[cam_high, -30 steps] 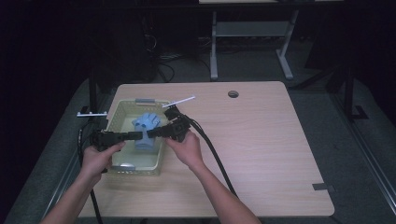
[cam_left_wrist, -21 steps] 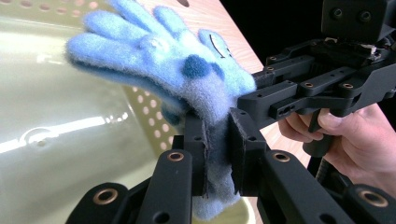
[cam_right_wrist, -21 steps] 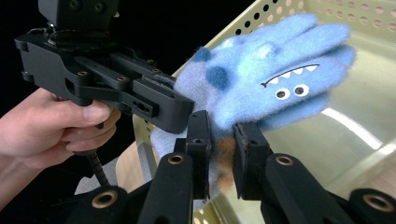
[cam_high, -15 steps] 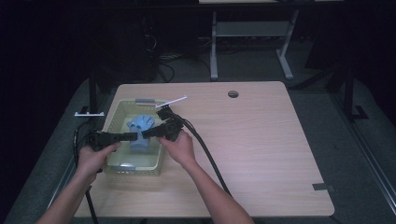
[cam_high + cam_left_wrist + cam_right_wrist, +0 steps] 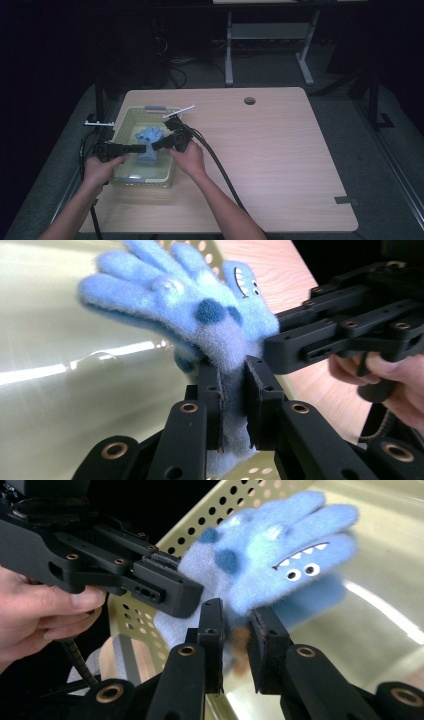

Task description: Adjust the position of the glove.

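Note:
A fuzzy blue glove (image 5: 149,137) with darker spots and a toothy monster face (image 5: 300,565) hangs just above the floor of a pale green perforated basket (image 5: 125,120) at the table's left. My left gripper (image 5: 142,148) comes in from the left and is shut on the glove's cuff (image 5: 232,385). My right gripper (image 5: 156,145) reaches in from the right. Its jaws (image 5: 236,630) stand close together with the cuff's edge between them, right beside the left gripper (image 5: 175,592). In the left gripper view the right gripper (image 5: 280,347) presses against the glove's side.
The basket has a grey handle (image 5: 155,107) on its far rim. The wooden table (image 5: 280,150) has a round cable hole (image 5: 249,100) at the back and a grey tape strip (image 5: 346,201) near the front right. Black cables (image 5: 220,170) trail from the right gripper across the table.
The right hand and its gripper have shifted left and slightly down, closer over the basket. The left hand and the glove have stayed about where they were.

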`<state>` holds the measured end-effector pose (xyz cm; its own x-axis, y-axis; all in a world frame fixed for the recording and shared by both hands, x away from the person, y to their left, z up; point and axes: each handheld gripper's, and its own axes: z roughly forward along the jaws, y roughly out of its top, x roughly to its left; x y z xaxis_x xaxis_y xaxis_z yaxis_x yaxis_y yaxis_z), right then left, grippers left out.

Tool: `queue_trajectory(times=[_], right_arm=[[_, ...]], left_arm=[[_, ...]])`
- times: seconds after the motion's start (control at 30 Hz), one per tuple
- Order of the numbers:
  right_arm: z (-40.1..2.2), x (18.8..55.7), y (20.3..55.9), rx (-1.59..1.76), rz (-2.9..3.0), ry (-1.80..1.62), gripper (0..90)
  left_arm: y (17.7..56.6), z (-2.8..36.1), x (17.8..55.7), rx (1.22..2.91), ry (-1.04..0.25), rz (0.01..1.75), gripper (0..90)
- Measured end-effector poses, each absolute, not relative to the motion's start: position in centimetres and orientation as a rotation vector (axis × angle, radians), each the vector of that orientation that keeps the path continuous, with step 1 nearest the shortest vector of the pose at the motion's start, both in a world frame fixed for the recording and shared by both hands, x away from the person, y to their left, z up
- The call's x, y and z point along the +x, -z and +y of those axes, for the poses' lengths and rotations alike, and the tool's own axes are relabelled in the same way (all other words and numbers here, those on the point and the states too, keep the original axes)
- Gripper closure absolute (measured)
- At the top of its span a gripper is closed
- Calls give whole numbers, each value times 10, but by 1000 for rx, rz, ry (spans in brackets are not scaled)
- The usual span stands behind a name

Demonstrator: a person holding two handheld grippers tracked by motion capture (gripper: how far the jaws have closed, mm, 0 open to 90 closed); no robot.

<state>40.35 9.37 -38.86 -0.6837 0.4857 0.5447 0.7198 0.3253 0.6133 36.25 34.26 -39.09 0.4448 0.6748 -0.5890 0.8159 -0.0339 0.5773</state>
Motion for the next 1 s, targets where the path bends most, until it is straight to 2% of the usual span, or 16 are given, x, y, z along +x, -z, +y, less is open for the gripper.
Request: queue_trajectory(times=[0.1,0.33,0.5,0.6,0.7,0.8,0.83,0.9,1.0], right_arm=[[90,403,388,-1106,-2344,1281,745],[83,401,388,-1117,-2342,1291,743],[82,400,385,-1099,-2345,1296,740],[80,399,384,-1095,-2345,1291,731],[77,399,383,-1092,-2348,1299,729],[74,399,382,-1096,-2347,1301,720],[73,399,382,-1095,-2352,1306,720],[72,398,380,-1101,-2346,1306,719],[70,398,379,-1096,-2349,1316,716]], left_arm=[[394,343,365,1785,175,1310,793],[401,333,371,1984,94,1390,794],[409,328,377,2055,103,1478,775],[412,329,379,2053,112,1531,709],[409,331,378,2046,91,1557,594],[401,337,379,2054,33,1559,571],[398,337,378,2052,5,1566,581],[394,337,378,2076,-25,1551,666],[396,329,379,2130,-35,1532,715]])
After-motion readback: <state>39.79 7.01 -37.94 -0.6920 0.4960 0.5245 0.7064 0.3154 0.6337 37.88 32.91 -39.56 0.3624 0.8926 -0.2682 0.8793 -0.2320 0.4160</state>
